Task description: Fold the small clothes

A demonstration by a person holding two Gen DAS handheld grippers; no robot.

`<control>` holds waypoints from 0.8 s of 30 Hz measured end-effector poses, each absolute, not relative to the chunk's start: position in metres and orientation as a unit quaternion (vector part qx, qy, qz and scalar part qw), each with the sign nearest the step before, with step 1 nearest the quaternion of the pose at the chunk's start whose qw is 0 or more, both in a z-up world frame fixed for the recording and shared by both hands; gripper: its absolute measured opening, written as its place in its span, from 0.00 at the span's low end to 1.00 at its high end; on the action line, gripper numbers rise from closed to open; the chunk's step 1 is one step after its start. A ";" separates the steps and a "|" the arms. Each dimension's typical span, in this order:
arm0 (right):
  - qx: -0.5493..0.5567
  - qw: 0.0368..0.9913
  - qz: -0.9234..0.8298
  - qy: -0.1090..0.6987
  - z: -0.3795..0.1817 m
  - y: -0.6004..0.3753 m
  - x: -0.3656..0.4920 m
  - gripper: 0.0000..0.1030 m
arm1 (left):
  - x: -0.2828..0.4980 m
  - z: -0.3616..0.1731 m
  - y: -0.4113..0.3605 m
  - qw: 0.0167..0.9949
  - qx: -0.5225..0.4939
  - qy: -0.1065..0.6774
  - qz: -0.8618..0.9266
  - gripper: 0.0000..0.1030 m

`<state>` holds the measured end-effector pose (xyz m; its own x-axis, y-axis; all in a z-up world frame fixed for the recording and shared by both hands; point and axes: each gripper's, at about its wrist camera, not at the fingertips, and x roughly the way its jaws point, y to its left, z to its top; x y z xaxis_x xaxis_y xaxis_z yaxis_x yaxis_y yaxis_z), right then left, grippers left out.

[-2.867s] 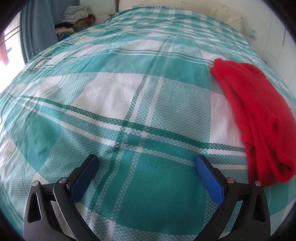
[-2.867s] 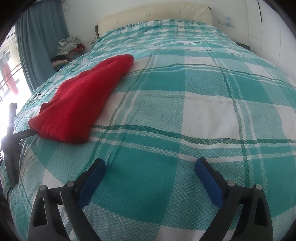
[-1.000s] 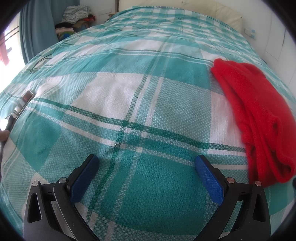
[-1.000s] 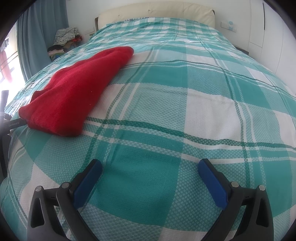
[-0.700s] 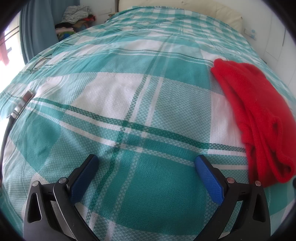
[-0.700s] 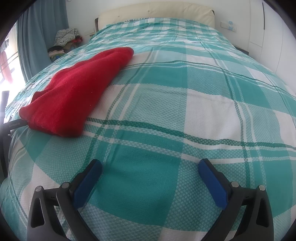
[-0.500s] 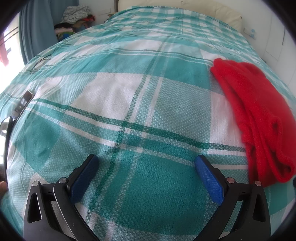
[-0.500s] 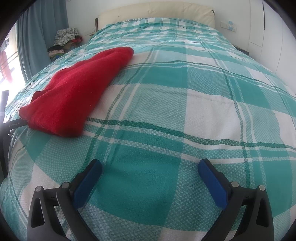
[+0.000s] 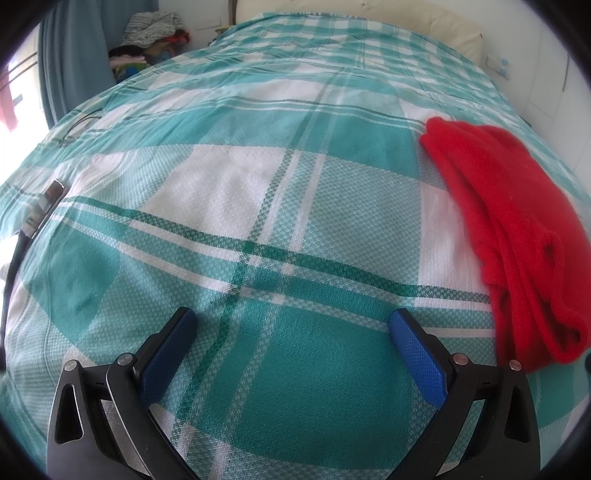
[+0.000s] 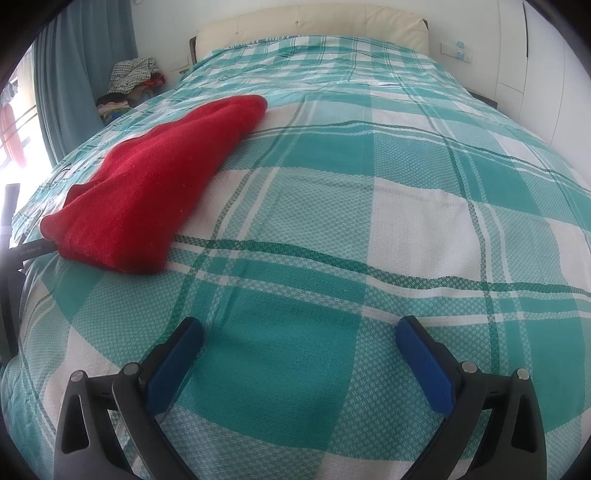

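**Both grippers idle over bedspread; red garment not yet taken up**

Left wrist view: The left gripper sits low over the checked bedspread, its blue-padded fingers spread wide with nothing between them. The red garment lies bunched lengthwise to the right of the gripper, its near end rolled into a thick lip beside the right finger, apart from it. A dark cable and metal clip rest on the bedspread's left edge, well away from the garment.

Right wrist view: The right gripper likewise stands spread and empty above the bedspread. The garment lies to the left of this gripper and further up the bed, tapering toward the headboard.

Risk assessment: Folding appears not yet begun. The garment is doubled on itself, so a pinch at the rolled lip may catch several layers at once and drag the whole bundle rather than open it. A low approach could also snag the loosely woven bedspread along with the knit.
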<state>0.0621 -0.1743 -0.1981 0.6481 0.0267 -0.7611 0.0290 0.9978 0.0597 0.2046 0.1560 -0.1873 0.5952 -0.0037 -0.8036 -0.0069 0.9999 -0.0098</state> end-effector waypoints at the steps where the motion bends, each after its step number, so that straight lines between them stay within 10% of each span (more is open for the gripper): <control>1: 0.034 0.907 0.000 0.419 -0.198 -0.174 0.062 1.00 | 0.205 -0.187 0.156 0.893 -0.006 0.450 0.001 1.00; 24: 0.038 0.908 0.002 0.418 -0.197 -0.174 0.061 1.00 | 0.204 -0.187 0.156 0.893 -0.006 0.450 0.001 1.00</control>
<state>0.0606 -0.1744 -0.1972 0.6511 0.0351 -0.7582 0.0277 0.9972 0.0700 0.2042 0.1560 -0.1873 0.5953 -0.0045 -0.8035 -0.0067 0.9999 -0.0105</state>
